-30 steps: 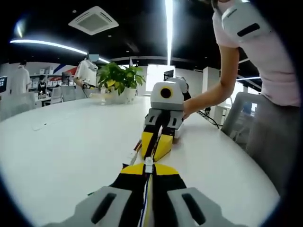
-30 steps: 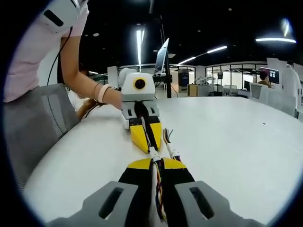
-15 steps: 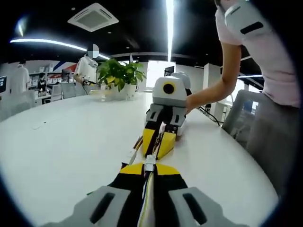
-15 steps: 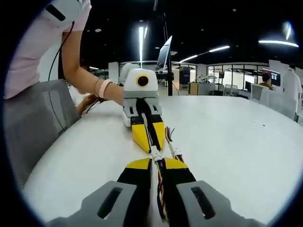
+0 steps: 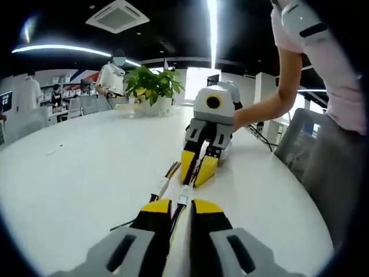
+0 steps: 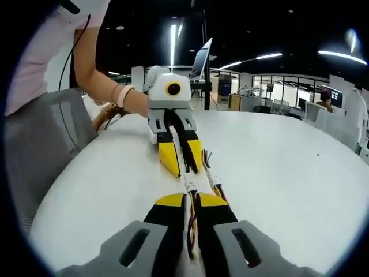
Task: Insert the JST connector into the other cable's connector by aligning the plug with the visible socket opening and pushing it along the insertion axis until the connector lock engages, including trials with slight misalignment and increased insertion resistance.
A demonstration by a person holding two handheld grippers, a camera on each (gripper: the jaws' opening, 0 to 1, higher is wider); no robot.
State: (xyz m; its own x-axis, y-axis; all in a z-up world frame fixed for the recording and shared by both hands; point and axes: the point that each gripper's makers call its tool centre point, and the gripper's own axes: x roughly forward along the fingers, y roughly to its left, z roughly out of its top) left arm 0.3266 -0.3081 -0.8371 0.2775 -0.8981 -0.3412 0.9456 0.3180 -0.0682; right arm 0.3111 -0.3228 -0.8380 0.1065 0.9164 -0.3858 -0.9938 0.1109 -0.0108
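Note:
On the white table point(image 5: 81, 179) a thin multi-wire cable runs between my two grippers, which face each other tip to tip. In the left gripper view my left gripper point(image 5: 180, 203) is open, its yellow-tipped jaws apart, and the white JST connector point(image 5: 184, 199) lies in the gap between their tips. Beyond it the right gripper point(image 5: 192, 183) points back at me. In the right gripper view my right gripper point(image 6: 191, 199) is shut on the coloured wires, with the white connector point(image 6: 188, 187) just past its tips. The left gripper point(image 6: 186, 172) beyond has spread jaws. A second loose connector point(image 6: 215, 186) lies beside.
A person in a pink top point(image 5: 323, 63) stands at the table's edge, with a hand point(image 6: 135, 109) on the left gripper. A grey chair point(image 6: 52, 138) is beside them. A potted plant point(image 5: 153, 86) stands at the far side. Other people and desks are in the background.
My left gripper's jaws have spread apart from their shut V and let go of the cable. The right gripper still pinches the wires. Both views have shifted a little.

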